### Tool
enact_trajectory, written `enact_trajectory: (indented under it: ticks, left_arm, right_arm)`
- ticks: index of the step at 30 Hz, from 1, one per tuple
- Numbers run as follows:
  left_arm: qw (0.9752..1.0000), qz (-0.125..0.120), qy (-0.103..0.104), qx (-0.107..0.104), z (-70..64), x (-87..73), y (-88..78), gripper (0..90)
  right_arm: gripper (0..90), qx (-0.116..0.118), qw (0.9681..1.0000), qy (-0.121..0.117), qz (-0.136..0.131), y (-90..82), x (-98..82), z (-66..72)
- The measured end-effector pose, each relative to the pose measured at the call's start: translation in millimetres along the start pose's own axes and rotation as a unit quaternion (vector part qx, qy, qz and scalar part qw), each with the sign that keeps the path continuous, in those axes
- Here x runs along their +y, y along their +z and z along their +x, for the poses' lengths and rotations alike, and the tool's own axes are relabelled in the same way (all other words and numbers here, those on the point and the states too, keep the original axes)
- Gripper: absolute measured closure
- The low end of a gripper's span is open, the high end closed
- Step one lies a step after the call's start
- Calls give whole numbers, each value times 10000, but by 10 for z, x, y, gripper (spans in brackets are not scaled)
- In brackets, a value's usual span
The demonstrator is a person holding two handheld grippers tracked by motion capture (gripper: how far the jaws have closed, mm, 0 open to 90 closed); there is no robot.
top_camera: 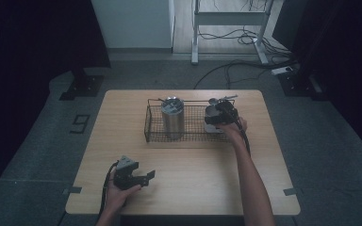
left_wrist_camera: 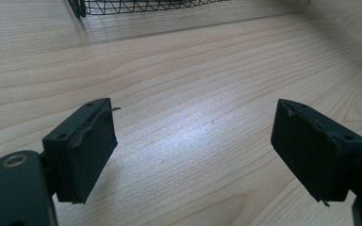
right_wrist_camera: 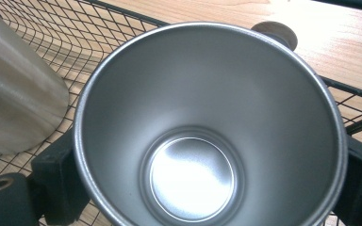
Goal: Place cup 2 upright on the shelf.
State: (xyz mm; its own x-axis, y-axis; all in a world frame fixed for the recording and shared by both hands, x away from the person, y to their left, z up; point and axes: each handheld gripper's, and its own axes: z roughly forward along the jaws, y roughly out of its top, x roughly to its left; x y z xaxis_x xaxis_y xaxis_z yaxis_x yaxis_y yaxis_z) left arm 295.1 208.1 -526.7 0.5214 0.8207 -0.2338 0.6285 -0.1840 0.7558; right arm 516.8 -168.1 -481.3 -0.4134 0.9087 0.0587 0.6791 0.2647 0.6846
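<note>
A black wire basket (top_camera: 153, 123) stands at the far middle of the wooden table (top_camera: 193, 179). In its left half a tall steel tumbler (top_camera: 172, 117) with a lid stands upright. At the basket's right end my right gripper (top_camera: 220, 116) is shut on an open steel cup (top_camera: 211, 117). In the right gripper view the cup (right_wrist_camera: 193, 108) is seen from above, empty, with a black pad (right_wrist_camera: 59, 183) pressed on each side and the tumbler (right_wrist_camera: 14, 103) to its left. My left gripper (top_camera: 143, 178) rests near the front left, open over bare wood (left_wrist_camera: 193, 141).
A small round metal piece (top_camera: 213, 100) with a thin handle lies just beyond the basket's far right corner, also seen past the cup (right_wrist_camera: 274, 32). The basket's near edge (left_wrist_camera: 122, 5) lies ahead of the left gripper. Cables and desk legs cross the floor behind the table.
</note>
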Motion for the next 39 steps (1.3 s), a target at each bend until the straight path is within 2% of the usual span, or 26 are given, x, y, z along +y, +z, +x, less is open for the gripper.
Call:
enact_trajectory:
  ticks: [8, 12, 15, 27, 31, 39]
  left_arm:
    - [10000, 21, 12, -21, -4, 0, 6, 148]
    - [10000, 14, 6, -11, 1, 0, 0, 148]
    - [10000, 1, 1, -9, 3, 3, -5, 147]
    - [10000, -18, -16, 4, 27, 11, -28, 148]
    - [10000, -43, -50, 20, 48, 12, -44, 148]
    - [10000, -28, -31, 18, 44, 10, -40, 148]
  right_arm:
    - [62, -133, 9998, -46, 163, -13, -16, 35]
    - [33, -52, 9998, 18, 184, -22, -13, 52]
    - [10, -11, 9999, 148, 88, -50, -4, 38]
    - [0, 69, 9975, 302, -632, -330, 50, 16]
    - [0, 68, 9962, 292, -813, -435, 62, 34]
    - [4, 112, 9946, 224, -1004, -615, 14, 62]
